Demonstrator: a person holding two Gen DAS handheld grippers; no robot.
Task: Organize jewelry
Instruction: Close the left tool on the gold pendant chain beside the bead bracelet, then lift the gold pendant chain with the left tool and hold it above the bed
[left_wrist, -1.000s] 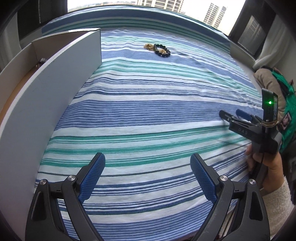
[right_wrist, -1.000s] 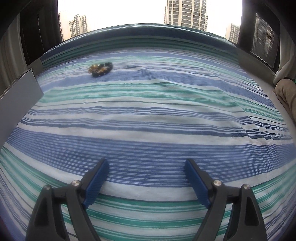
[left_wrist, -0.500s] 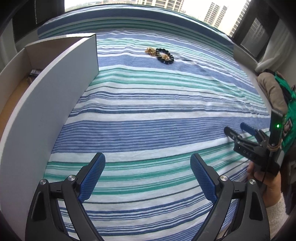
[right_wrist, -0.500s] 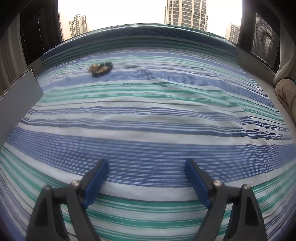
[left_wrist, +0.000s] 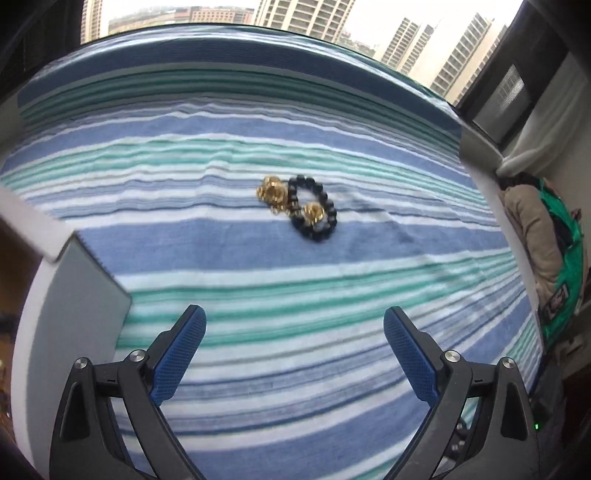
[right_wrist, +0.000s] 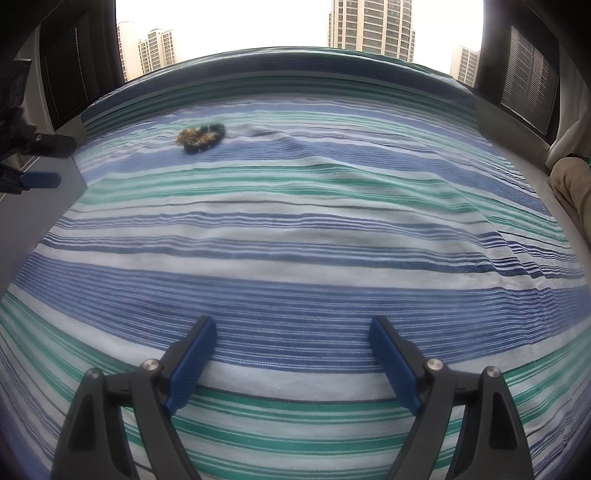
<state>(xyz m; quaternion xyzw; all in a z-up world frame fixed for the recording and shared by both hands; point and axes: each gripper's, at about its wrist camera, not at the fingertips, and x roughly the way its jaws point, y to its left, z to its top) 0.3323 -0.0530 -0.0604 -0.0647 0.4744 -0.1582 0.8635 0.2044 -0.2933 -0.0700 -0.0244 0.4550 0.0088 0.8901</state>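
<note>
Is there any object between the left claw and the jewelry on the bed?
Nothing visible. Only bare striped bedspread lies between the open left claw and the black bead bracelet with its gold pieces. The white box stands off to the left.

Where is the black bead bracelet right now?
In the left wrist view the bracelet lies on the striped cloth, ahead of the open left gripper, touching gold jewelry at its left.

Left wrist view motion-blurred: gold pieces (left_wrist: 272, 192) beside black bead bracelet (left_wrist: 314, 212) indistinct. White box (left_wrist: 70, 295) cut off at left edge.
</note>
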